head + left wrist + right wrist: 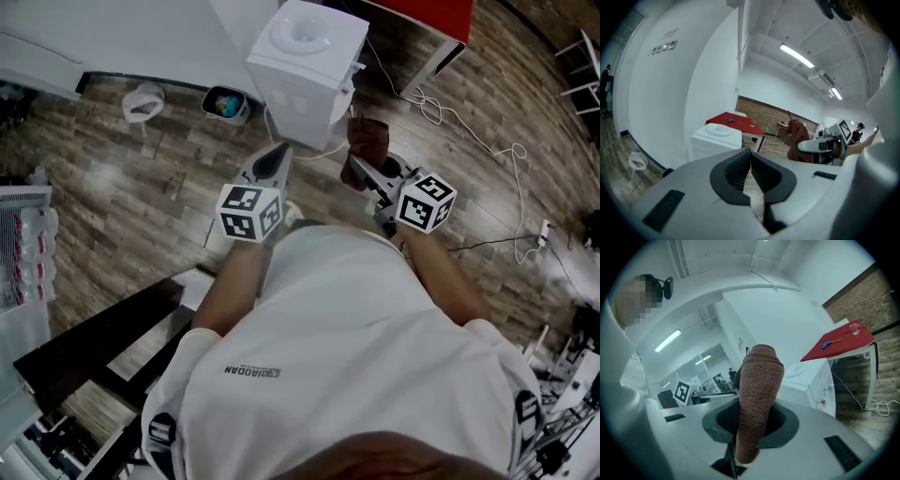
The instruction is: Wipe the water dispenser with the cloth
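Observation:
The white water dispenser (305, 70) stands on the wood floor ahead of me, its round recessed top empty. My right gripper (362, 167) is shut on a brown knitted cloth (367, 141), which sticks up past the jaws just in front of the dispenser's right side. In the right gripper view the cloth (757, 399) stands upright between the pads, with the dispenser (813, 378) behind it. My left gripper (278, 152) is shut with nothing in it, close to the dispenser's front lower edge. The left gripper view shows the dispenser (717, 138) ahead and the cloth (797, 138) to the right.
A red-topped table (427, 17) stands behind the dispenser. Cables (469, 127) trail over the floor to the right. A small bin (225, 103) and a white object (142, 101) sit by the wall at left. A dark bench (89, 356) is at lower left.

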Available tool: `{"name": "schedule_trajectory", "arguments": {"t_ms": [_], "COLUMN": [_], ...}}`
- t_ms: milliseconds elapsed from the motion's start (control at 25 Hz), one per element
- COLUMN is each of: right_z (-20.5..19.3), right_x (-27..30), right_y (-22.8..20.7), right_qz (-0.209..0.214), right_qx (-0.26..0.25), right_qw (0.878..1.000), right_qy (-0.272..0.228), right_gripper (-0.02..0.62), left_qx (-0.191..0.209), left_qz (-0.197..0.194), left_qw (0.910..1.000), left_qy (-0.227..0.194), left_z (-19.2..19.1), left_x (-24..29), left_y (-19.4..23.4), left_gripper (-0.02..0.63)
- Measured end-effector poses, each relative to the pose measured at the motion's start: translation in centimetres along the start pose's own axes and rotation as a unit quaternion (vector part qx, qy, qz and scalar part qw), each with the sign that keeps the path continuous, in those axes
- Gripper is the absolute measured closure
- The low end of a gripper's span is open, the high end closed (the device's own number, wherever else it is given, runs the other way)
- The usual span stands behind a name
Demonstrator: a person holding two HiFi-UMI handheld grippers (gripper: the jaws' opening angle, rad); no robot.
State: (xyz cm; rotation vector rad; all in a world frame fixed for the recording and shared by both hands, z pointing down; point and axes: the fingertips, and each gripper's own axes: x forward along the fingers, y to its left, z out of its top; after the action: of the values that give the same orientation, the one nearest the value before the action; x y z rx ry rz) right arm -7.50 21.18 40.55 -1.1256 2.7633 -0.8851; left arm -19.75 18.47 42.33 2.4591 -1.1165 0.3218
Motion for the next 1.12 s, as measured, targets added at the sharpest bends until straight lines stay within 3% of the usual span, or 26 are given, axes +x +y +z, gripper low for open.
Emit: {"name": "schedule_trajectory", "arguments": {"t_ms": [240, 520, 1120], "right_z": [-2.6, -5.3, -8.6], "right_x": [-4.6, -8.3, -9.1], "right_y": [0.7, 1.8, 3.9], "right_qz": [-0.03, -0.033, -0.019], "right_qx": [-0.042, -0.041, -0.053], "right_qw": [0.998, 0.998, 0.997], "right_qy": [0.026, 0.039, 0.056], "right_gripper": [0.522, 0.522, 0.522], "left_qx": [0.008, 0.012, 0.024], "left_qz": [0.03, 0.055, 0.064], "left_qw": [0.9995, 0.9984, 0.9976], "left_qy": [-0.005, -0.008, 0.009], "left_z": [-1.3, -3.2, -5.8], "left_x": [-2.6, -5.1, -7.8], "left_y": [-2.9, -6.0, -8.6], "left_gripper": [0.606, 0.604, 0.604]}}
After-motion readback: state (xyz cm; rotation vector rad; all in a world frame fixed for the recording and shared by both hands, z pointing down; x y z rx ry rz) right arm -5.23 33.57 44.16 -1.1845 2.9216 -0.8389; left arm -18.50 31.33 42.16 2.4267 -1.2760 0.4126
